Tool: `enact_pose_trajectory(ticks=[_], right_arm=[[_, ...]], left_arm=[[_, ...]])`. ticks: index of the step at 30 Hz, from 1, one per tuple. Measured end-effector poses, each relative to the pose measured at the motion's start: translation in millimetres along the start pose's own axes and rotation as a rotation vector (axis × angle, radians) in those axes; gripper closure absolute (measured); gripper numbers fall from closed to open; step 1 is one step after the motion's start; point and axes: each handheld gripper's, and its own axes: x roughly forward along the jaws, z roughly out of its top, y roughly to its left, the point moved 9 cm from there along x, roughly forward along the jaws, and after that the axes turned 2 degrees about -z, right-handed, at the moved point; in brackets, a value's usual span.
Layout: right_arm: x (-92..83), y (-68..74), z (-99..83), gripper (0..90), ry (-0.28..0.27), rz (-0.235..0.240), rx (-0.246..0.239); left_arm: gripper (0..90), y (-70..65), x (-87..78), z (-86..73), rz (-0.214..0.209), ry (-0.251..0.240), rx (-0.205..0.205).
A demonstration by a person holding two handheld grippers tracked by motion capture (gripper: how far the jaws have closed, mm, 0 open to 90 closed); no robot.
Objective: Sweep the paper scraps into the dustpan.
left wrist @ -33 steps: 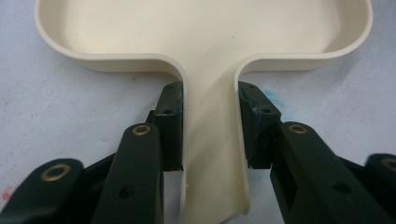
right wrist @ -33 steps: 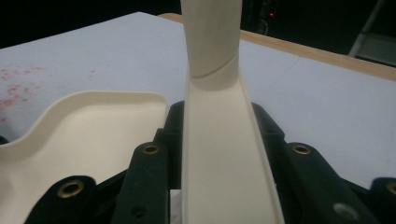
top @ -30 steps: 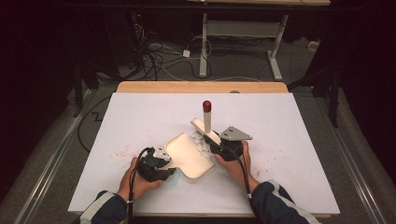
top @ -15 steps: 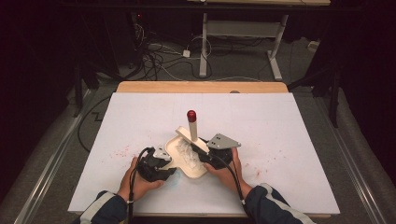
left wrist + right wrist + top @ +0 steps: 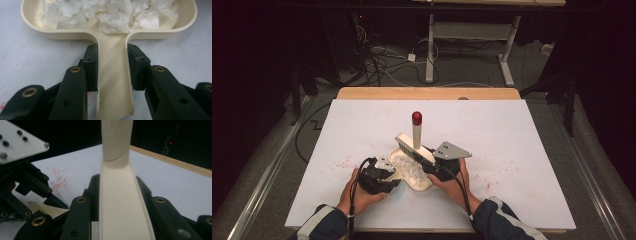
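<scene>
Cream plastic is what both tools are made of. The brush (image 5: 414,146) has come from the right side of the dustpan (image 5: 411,170) to stand over its tray, its red-tipped handle now almost upright; I judge the last sweep is finished. The right gripper (image 5: 430,170) is clamped on the brush, the left gripper (image 5: 388,182) on the dustpan's handle (image 5: 114,82). The dustpan lies on the near middle of the white desk (image 5: 522,135), holding torn white paper scraps (image 5: 112,15).

Bare table (image 5: 522,135) lies open all round; only dustpan (image 5: 412,170) and brush (image 5: 416,142) crowd the near middle.
</scene>
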Motion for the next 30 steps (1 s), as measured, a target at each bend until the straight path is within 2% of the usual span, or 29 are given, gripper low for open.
enact_pose_trajectory(ticks=[4,11,17,22,25,26,29,30], right_arm=[[-8.5,-13.3,9.4,67.4,-0.051,-0.034,0.031],[-13.8,-38.5,8.0,67.4,-0.052,-0.081,0.066],[-7.8,-57.2,-7.1,67.4,0.005,-0.148,0.036],[0.4,-69.9,-16.6,67.5,0.042,-0.186,0.044],[9.4,-71.8,-22.3,67.6,0.061,-0.196,0.032],[11.6,-70.3,-23.1,67.5,0.062,-0.189,0.034],[13.5,-65.4,-22.3,67.5,0.073,-0.181,-0.005],[14.4,-62.9,-22.6,67.5,0.075,-0.164,-0.006]], left_arm=[[63.2,-0.1,0.2,-0.1,-0.001,0.001,-0.001],[63.2,2.0,-0.2,-0.9,0.003,0.0,-0.007],[63.2,3.9,-1.5,-2.0,0.006,0.005,-0.008],[63.3,7.4,-4.2,-5.2,0.001,0.011,-0.012],[63.3,10.4,-6.9,-8.5,0.004,0.014,-0.02],[63.3,11.3,-7.6,-9.4,0.005,0.015,-0.022],[63.3,13.2,-9.1,-10.7,0.005,0.014,-0.031],[63.3,13.3,-8.8,-10.8,0.005,0.019,-0.03]])
